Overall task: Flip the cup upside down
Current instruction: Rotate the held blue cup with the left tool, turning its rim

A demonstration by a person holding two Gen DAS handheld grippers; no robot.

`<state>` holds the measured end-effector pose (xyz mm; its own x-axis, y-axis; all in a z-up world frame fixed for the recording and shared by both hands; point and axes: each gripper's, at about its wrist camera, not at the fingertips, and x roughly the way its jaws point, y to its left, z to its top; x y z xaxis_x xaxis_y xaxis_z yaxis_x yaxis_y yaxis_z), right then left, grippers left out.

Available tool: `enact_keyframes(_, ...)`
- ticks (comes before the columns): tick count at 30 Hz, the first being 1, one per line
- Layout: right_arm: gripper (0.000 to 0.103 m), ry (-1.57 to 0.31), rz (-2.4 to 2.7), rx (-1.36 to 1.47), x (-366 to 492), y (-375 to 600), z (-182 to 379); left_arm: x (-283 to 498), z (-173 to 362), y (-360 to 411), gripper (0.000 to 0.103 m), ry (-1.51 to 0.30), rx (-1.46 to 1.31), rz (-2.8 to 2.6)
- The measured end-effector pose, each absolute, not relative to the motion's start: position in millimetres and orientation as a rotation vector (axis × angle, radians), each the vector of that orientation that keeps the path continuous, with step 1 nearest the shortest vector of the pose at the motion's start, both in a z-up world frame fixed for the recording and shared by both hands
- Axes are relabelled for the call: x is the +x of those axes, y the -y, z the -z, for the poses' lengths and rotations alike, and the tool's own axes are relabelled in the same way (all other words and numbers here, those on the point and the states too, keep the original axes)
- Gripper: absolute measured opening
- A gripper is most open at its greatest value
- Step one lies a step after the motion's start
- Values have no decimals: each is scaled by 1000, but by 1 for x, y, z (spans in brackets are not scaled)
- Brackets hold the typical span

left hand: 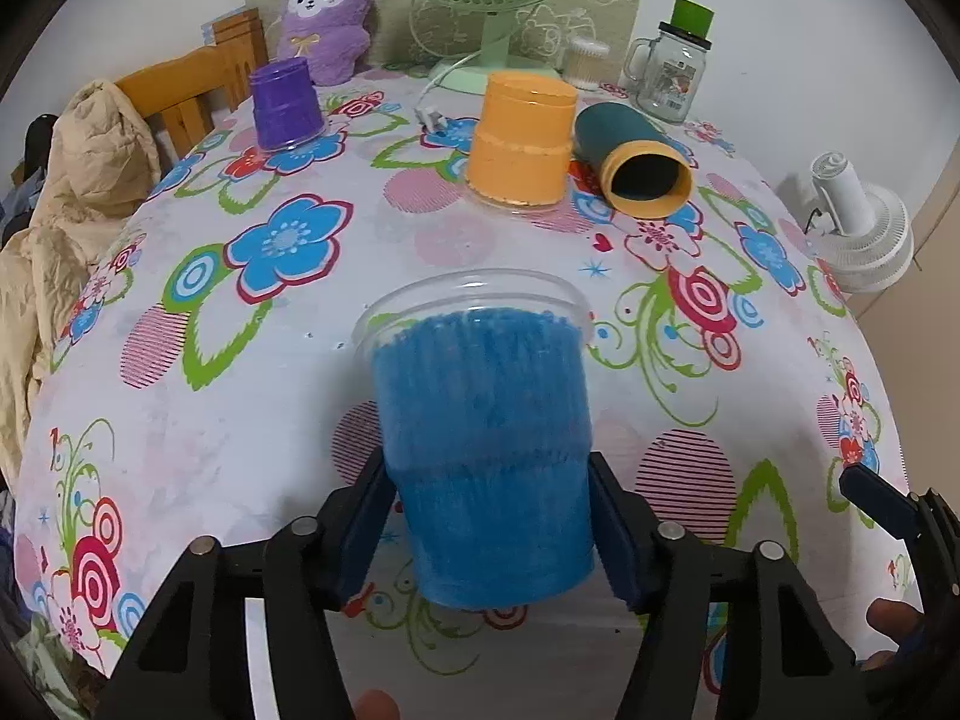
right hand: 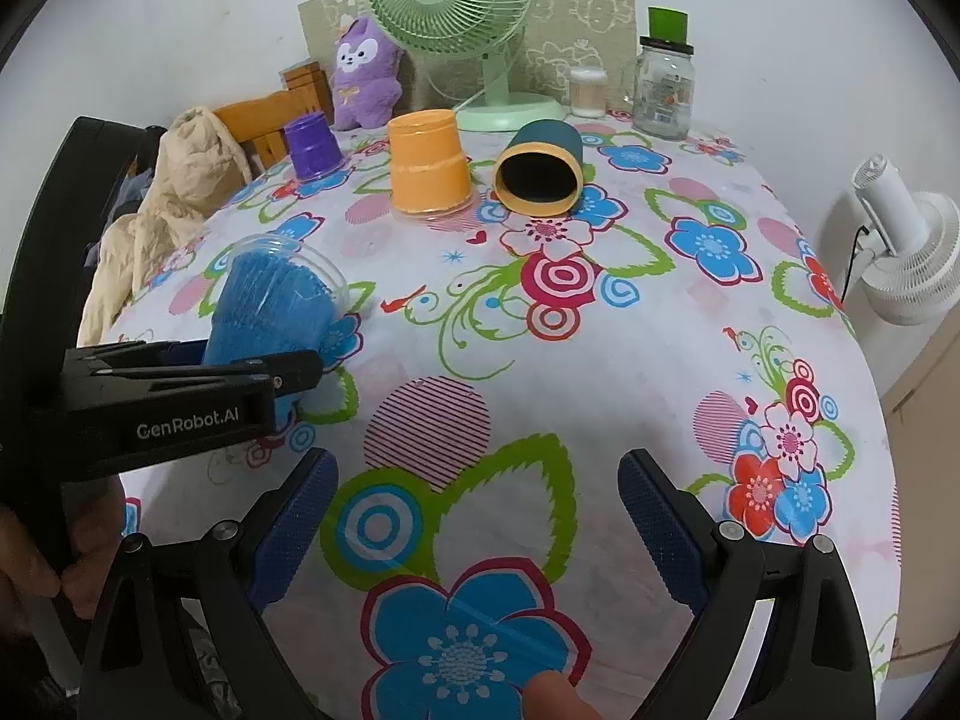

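My left gripper (left hand: 489, 516) is shut on a blue cup (left hand: 486, 450) with a clear rim and holds it tilted above the flowered tablecloth (left hand: 240, 360), its mouth pointing away from me. The same cup (right hand: 270, 312) and the left gripper (right hand: 288, 369) show at the left of the right wrist view. My right gripper (right hand: 477, 516) is open and empty above the near part of the table. An orange cup (left hand: 522, 138) and a purple cup (left hand: 285, 105) stand upside down farther back. A dark green cup (left hand: 630, 162) with an orange rim lies on its side.
At the table's far edge stand a green fan (left hand: 486, 0), a purple plush toy (left hand: 327, 12), a glass jar with a green lid (left hand: 672, 69) and a small container of cotton swabs (left hand: 585, 63). A wooden chair with beige cloth (left hand: 72, 180) is left. A white fan (left hand: 864, 222) is right.
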<state>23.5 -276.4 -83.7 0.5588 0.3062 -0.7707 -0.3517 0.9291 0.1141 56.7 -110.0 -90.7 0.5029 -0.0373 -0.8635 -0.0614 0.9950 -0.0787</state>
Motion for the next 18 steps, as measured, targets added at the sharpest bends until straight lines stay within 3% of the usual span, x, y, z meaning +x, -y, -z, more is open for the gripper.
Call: enact_keyframes(18, 96, -882, -398, -65, 22, 271, 82, 50, 74, 100, 62, -1030, -109, -12)
